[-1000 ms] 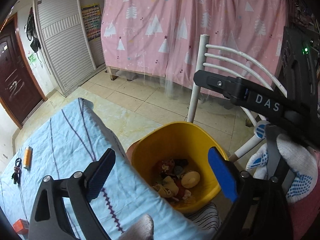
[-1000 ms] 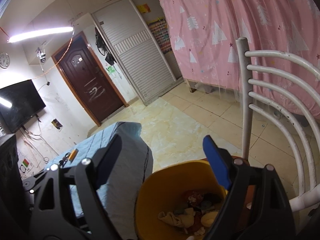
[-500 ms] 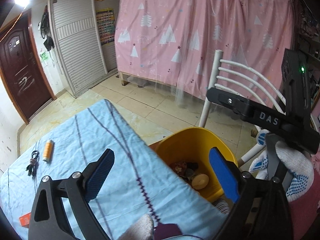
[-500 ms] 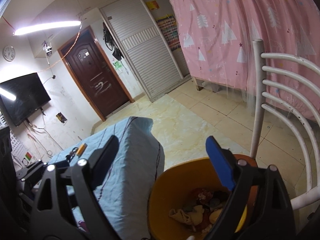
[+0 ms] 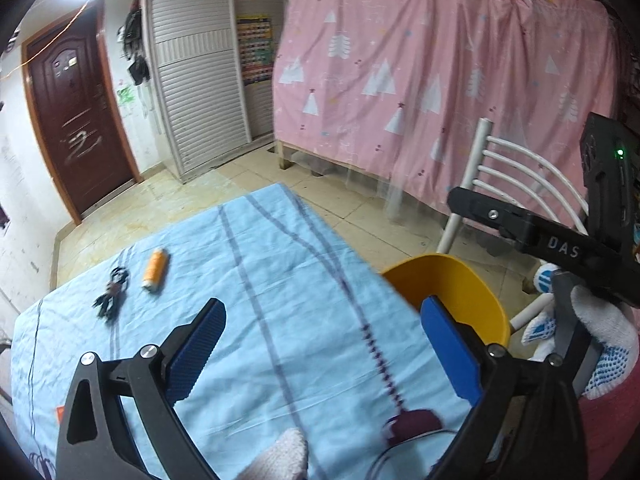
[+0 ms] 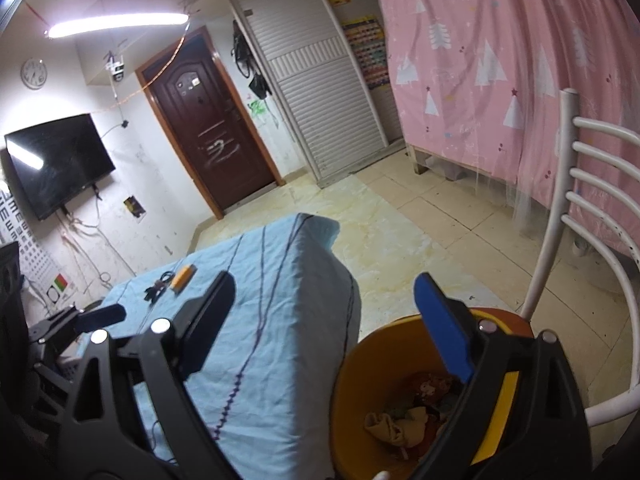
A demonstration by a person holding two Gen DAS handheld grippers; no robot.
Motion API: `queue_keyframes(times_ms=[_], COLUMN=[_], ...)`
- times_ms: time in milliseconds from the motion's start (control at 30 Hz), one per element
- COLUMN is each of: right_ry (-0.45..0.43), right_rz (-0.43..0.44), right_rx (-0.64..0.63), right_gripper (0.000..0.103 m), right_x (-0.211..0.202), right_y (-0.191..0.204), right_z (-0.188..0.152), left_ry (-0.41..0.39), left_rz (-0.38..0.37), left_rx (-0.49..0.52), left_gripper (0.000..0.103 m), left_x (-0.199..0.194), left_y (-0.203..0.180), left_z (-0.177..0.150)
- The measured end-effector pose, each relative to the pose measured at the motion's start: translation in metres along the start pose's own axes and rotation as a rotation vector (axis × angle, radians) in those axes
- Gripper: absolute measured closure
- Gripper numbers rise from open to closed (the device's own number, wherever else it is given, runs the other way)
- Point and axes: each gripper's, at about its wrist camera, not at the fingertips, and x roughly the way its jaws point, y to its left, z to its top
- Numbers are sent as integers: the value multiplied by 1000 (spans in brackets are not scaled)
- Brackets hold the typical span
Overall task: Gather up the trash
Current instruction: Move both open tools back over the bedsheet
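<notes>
A yellow trash bin stands on a chair at the right edge of the table; it also shows in the right wrist view, holding crumpled trash. My left gripper is open and empty above the light blue tablecloth. My right gripper is open and empty, over the gap between table edge and bin. An orange tube and a black bundle of keys or cord lie on the cloth at the far left; both also show in the right wrist view, the tube and the bundle.
A white metal chair back rises right of the bin. A pink curtain hangs behind. A dark red item with a cable lies on the cloth near me. An orange object peeks at the near left.
The left gripper has swung left from over the bin to over the tablecloth. The right gripper has turned slightly left, showing more of the table. Both stay open.
</notes>
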Motion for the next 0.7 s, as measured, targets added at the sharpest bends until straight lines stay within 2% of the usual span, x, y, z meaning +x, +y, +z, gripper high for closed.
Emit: queue_keyframes(times_ms=[333, 700], right_ry=[52, 103], right_rz=[37, 77], right_rx=[-71, -158], right_gripper=[14, 11], right_x=[25, 47], right_y=[47, 100], right_z=[-6, -14], left_ry=[23, 27], left_rz=[82, 159], left_rx=[-128, -224], left_gripper=[12, 12], left_x=[-6, -13], left_y=[70, 128], left_z=[-24, -49])
